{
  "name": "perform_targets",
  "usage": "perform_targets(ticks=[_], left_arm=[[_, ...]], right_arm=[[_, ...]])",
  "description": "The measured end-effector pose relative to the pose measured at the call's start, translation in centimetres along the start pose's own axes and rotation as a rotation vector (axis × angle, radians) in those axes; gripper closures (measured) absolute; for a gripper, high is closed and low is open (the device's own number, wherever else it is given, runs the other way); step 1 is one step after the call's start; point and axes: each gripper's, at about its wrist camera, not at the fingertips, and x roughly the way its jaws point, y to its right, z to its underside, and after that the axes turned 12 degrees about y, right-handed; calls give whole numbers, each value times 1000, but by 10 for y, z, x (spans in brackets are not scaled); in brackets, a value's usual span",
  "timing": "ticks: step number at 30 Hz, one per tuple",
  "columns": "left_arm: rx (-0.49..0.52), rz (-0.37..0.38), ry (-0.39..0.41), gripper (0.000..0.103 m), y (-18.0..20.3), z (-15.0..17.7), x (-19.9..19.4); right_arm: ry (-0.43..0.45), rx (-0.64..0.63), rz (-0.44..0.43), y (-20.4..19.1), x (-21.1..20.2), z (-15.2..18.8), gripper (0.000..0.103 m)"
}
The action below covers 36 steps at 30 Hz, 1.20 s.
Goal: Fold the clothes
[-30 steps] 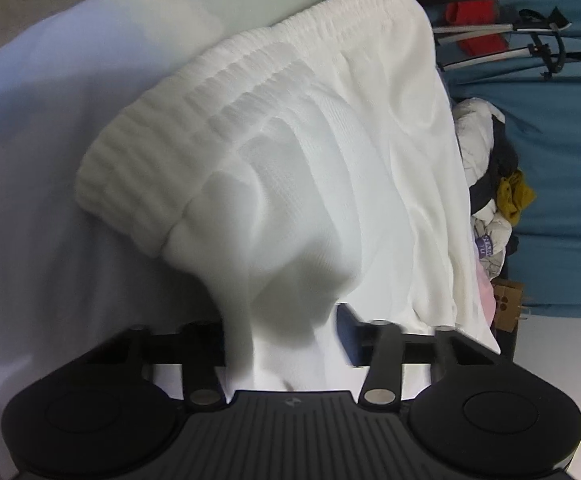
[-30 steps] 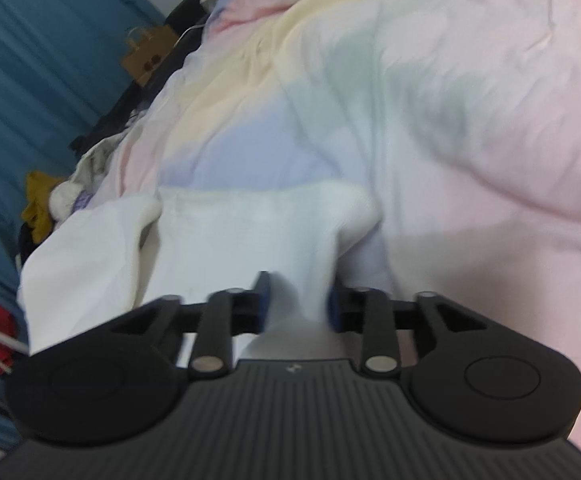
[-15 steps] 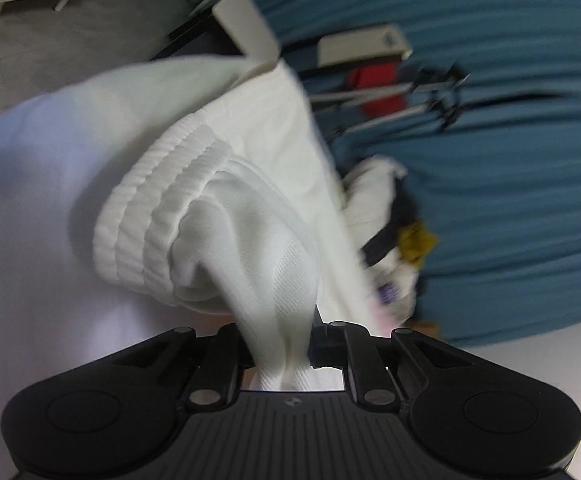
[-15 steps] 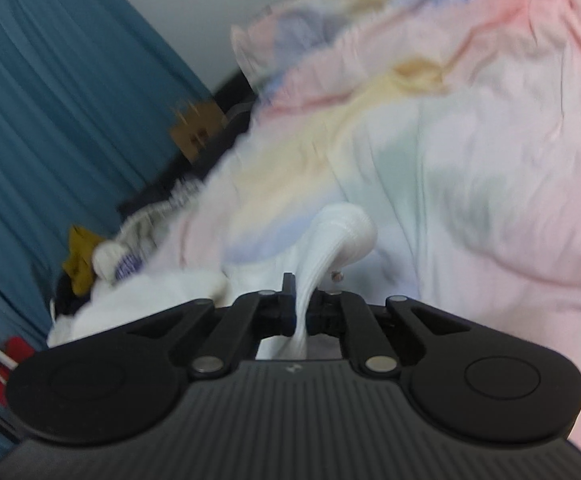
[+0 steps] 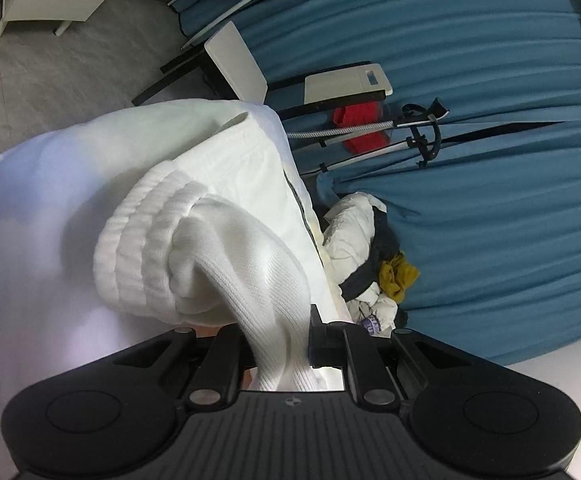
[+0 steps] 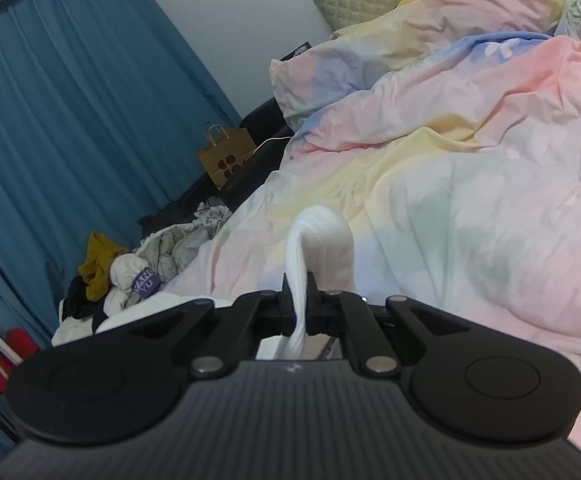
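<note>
Left wrist view: the left gripper (image 5: 280,344) is clamped on bunched white knit shorts (image 5: 210,248), whose ribbed waistband curls at frame centre, with grey floor (image 5: 50,60) open at upper left. Right wrist view: the right gripper (image 6: 299,308) pinches another thin fold of the shorts (image 6: 318,240) low in frame, above the pastel duvet (image 6: 470,200) spreading to the right edge.

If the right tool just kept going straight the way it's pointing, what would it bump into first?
Beyond the white garment it is shut on, the right tool points at the pastel duvet; that looks like the first thing, though depth is unclear.
</note>
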Motion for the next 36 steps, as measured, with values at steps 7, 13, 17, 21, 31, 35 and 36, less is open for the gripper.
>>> perform_targets(ticks=[7,13,17,21,31,35,36], left_arm=[[-34,-19,23,90,33,-30,102],[-83,-45,40,90,57,-56,205],[-58,-129,33,89,56,-61,283],[-15,-206,21,88,46,-60,349],[99,-30,-23,39,60,-49,309],[156,75,-40,26,70,-39,272],[147,74,-47,22,67,-36,266]], right_arm=[[84,-119,-107,-92,54,-19,98],[77,-304,-142,-193,164,23,98],[73,-470,-123,-239,231,74,98],[11,-427,-149,-229,244,85,97],[-129,-314,-204,-199,263,103,64],[-112,-198,-188,-157,209,89,44],[-116,-140,-174,-139,194,89,43]])
